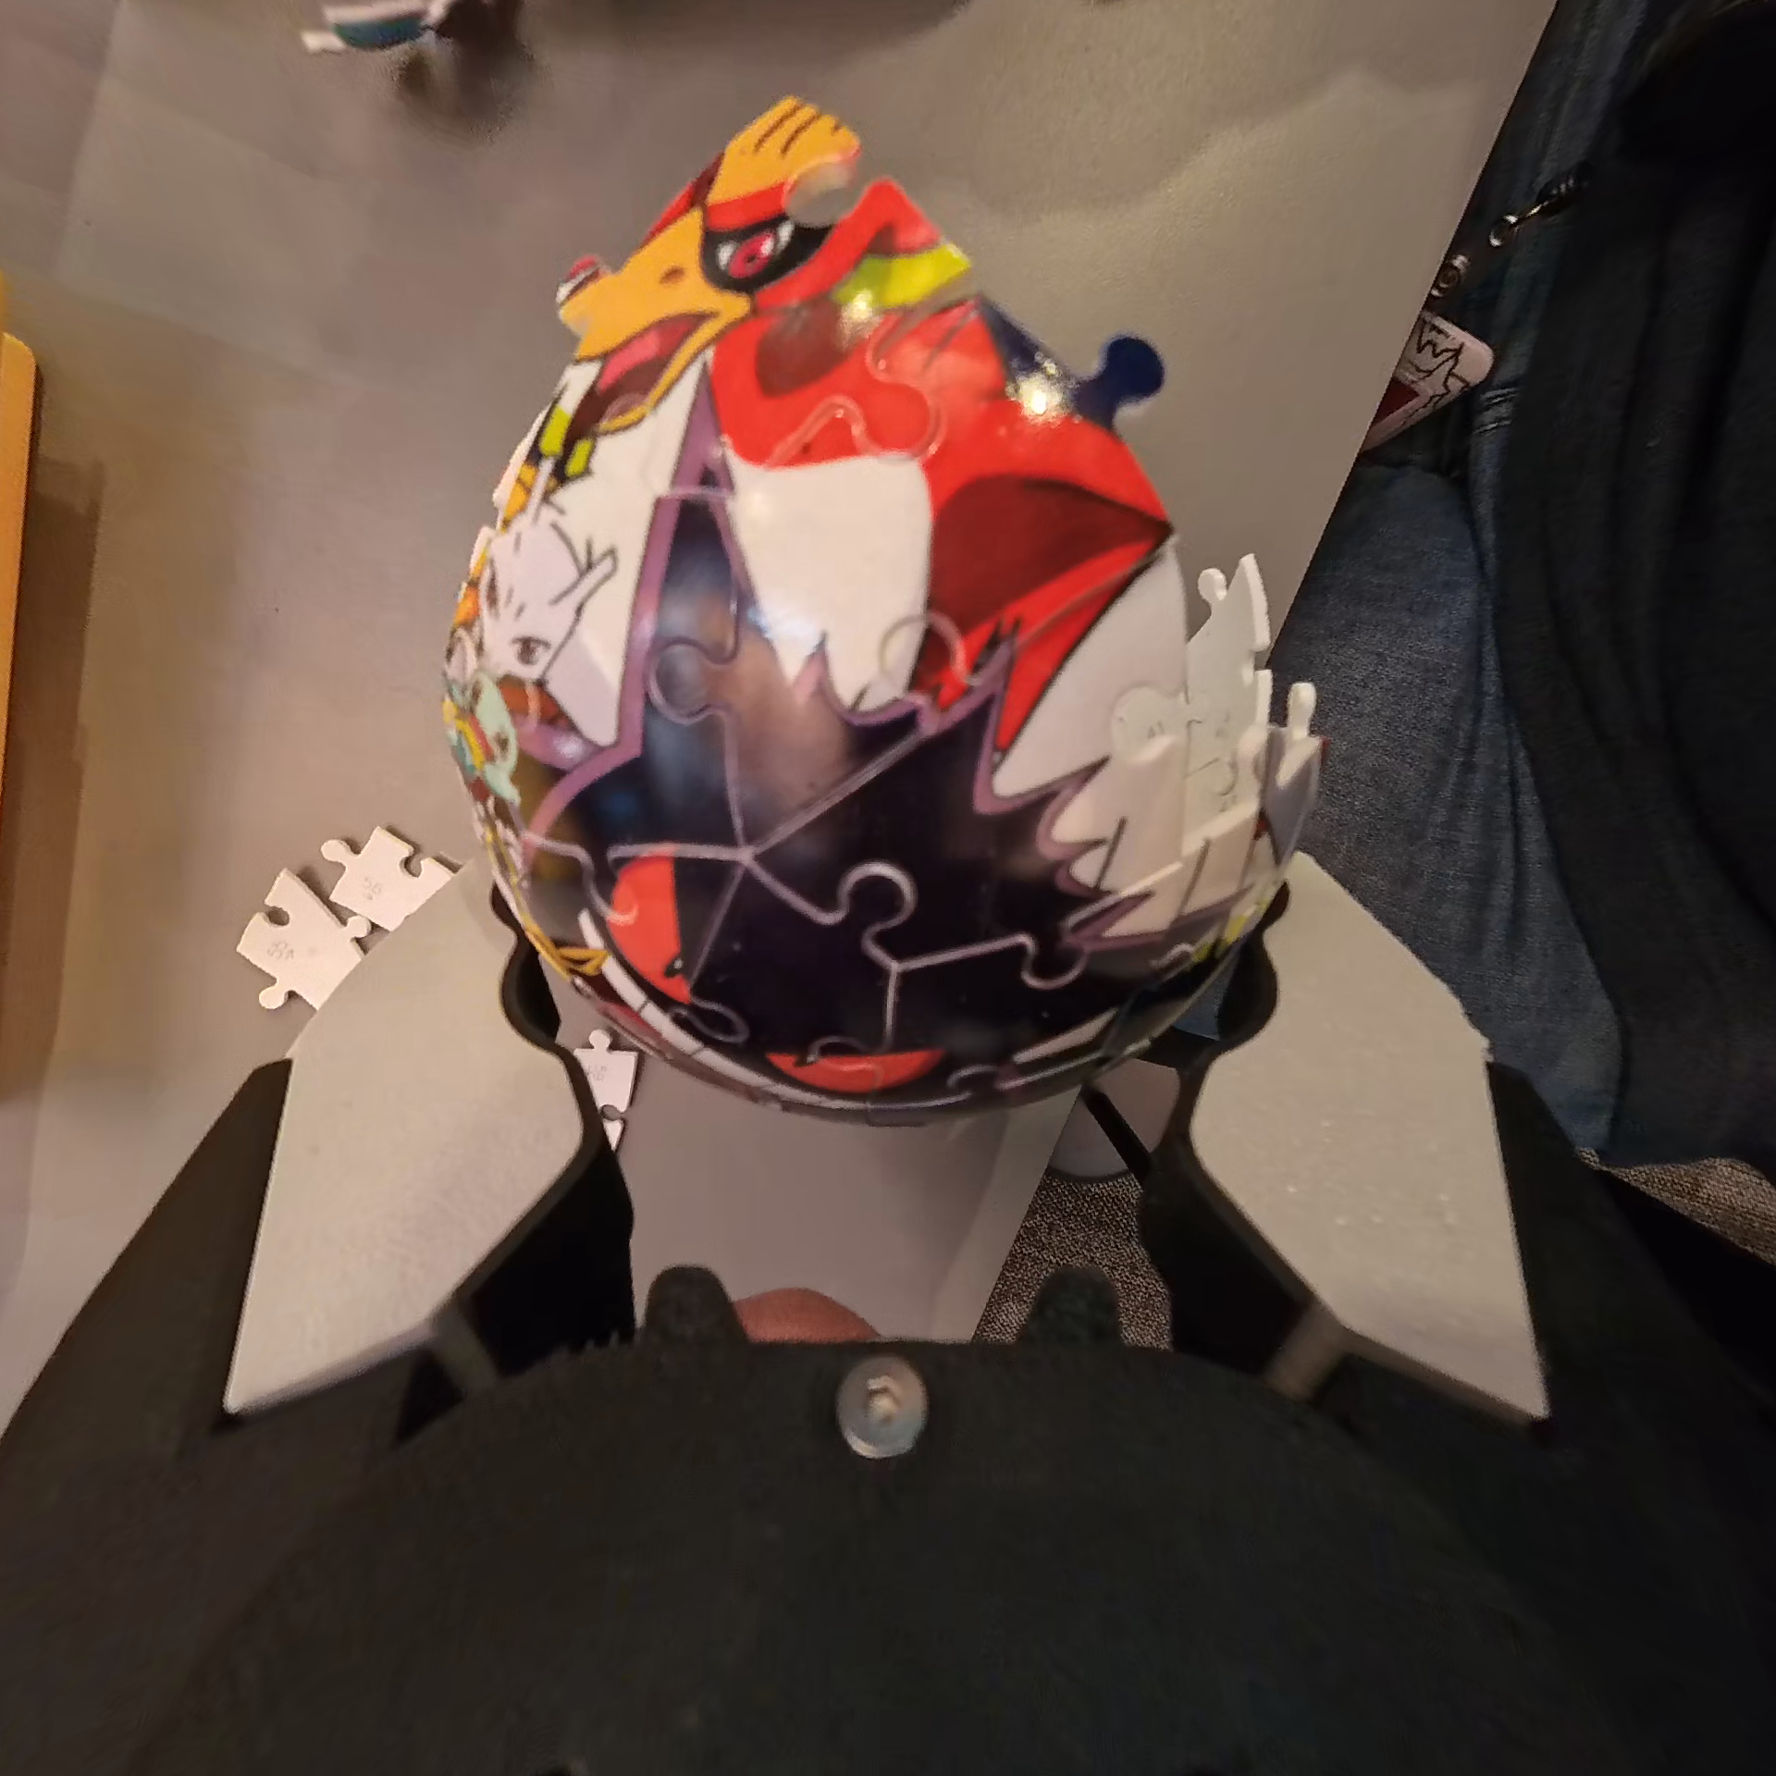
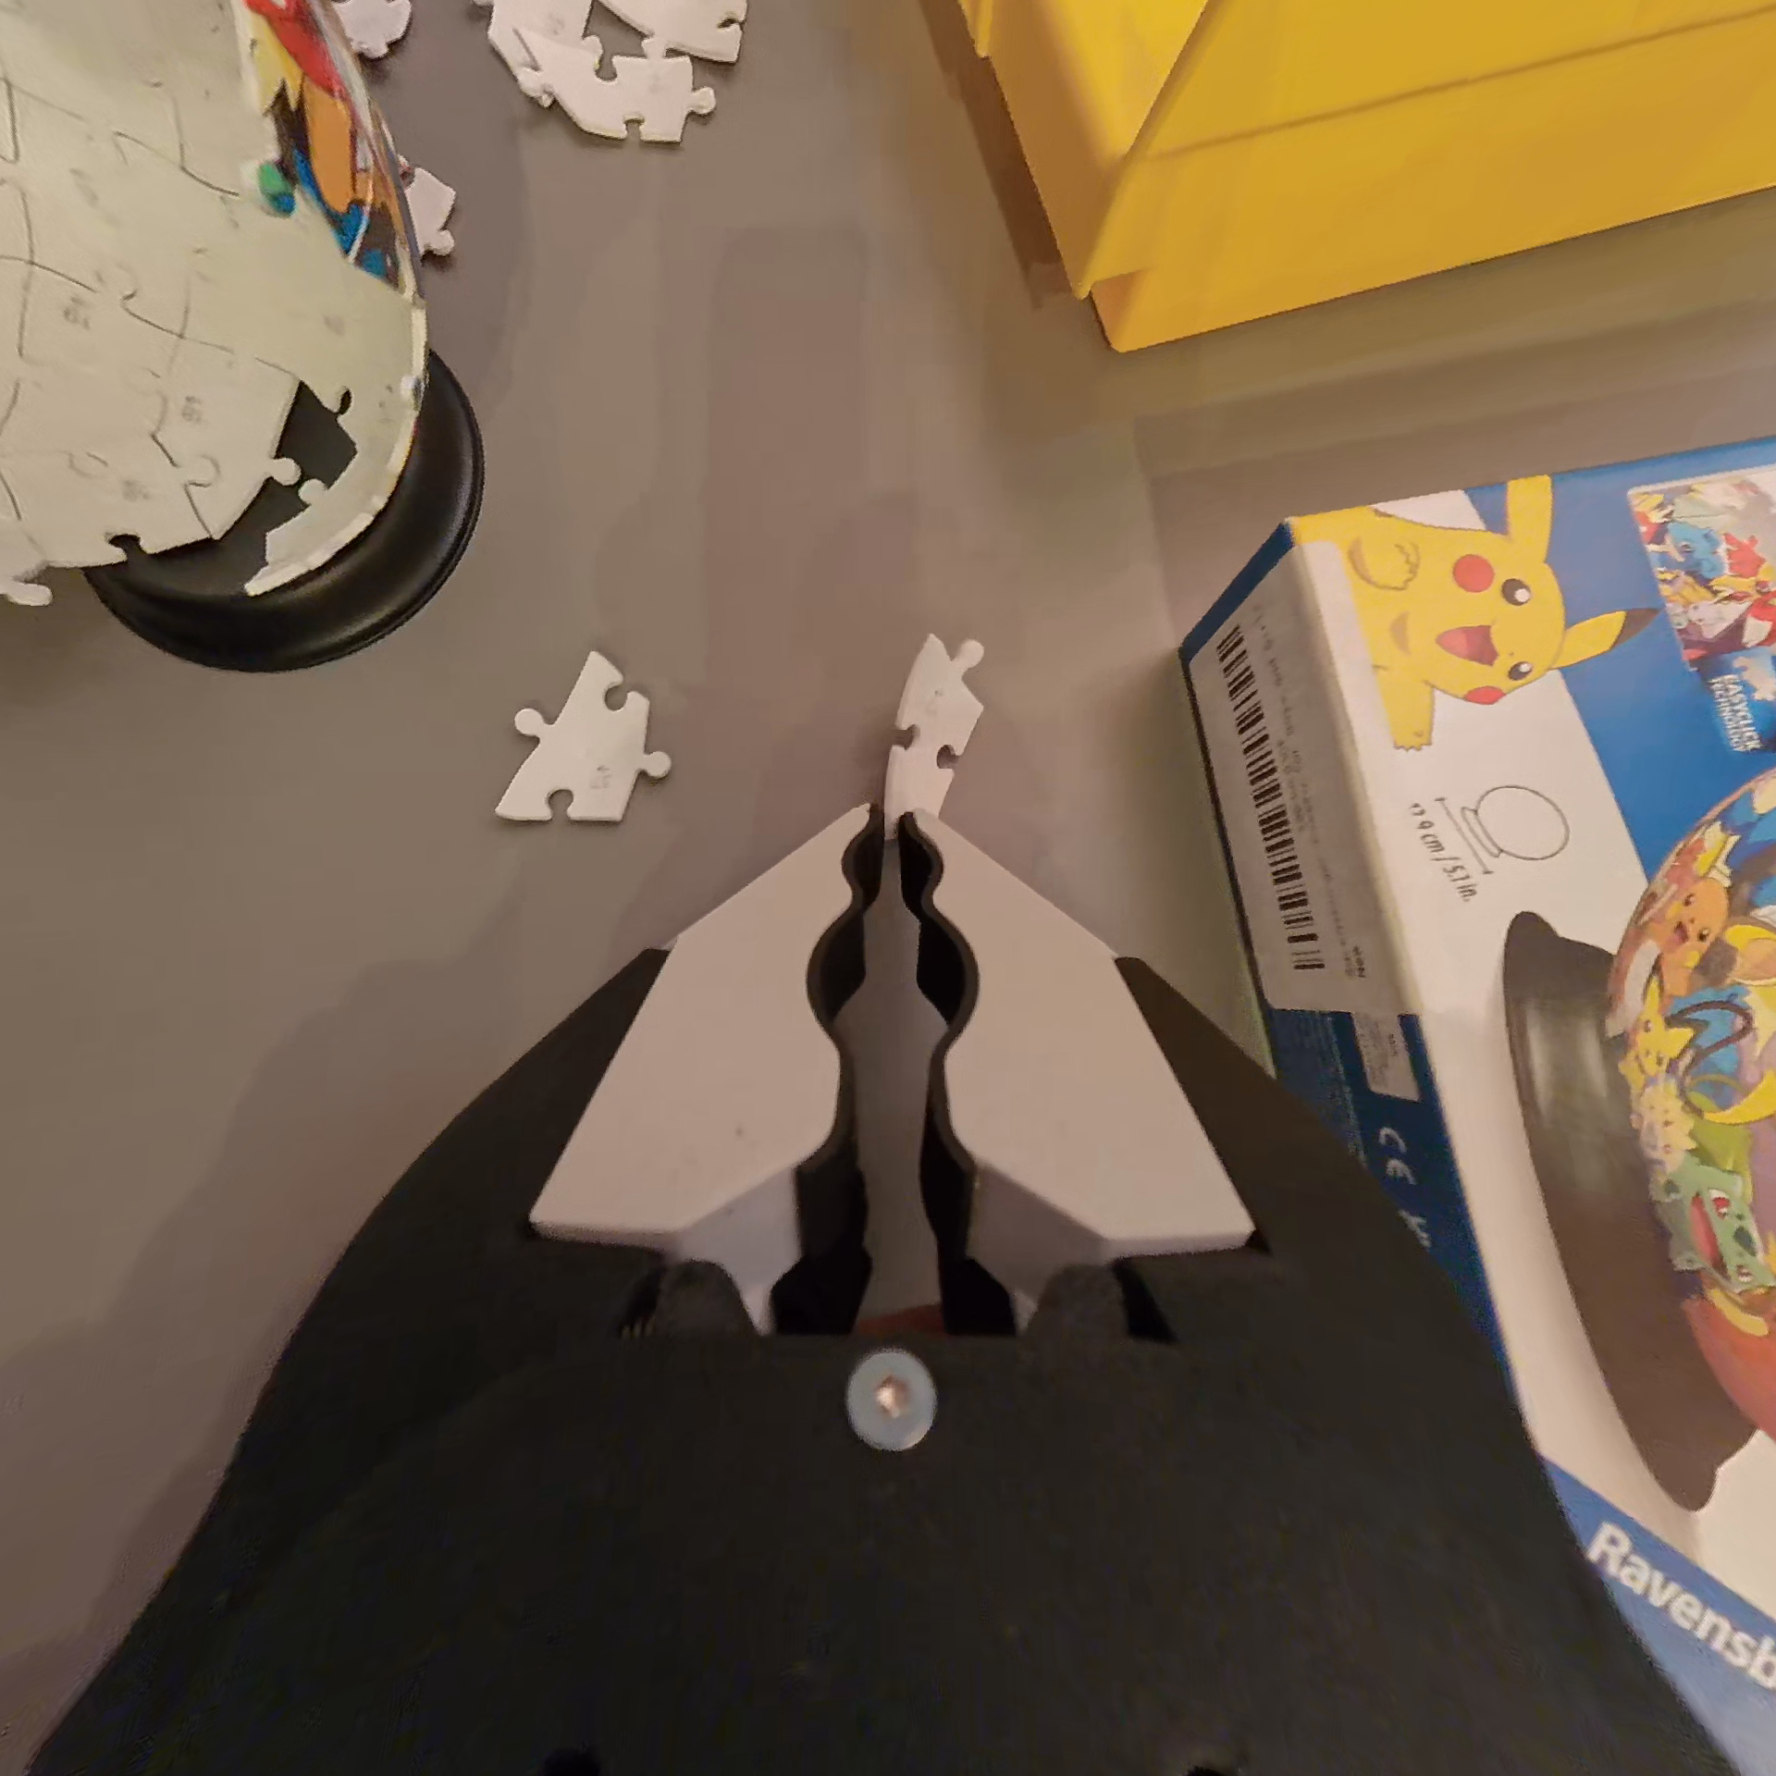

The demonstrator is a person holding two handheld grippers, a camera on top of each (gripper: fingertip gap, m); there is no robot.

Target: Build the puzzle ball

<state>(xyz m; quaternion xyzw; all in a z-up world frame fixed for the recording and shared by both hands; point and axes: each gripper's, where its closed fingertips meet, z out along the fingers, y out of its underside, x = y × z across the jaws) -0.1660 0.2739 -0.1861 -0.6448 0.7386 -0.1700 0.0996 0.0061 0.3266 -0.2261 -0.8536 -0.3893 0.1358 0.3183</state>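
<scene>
Now puzzle piece (image 2: 932,730) betw. R gripper (image 2: 889,826) jaws

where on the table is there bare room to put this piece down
Bare grey table lies between the puzzle ball on its black stand and the yellow bin, ahead of the held piece. Crowded: loose pieces at the top, puzzle box on the right.

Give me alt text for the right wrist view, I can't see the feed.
The right gripper is shut on a white puzzle piece above the grey table. Another loose piece lies to the left, the half-built puzzle ball on its black stand upper left, the puzzle box right.
</scene>
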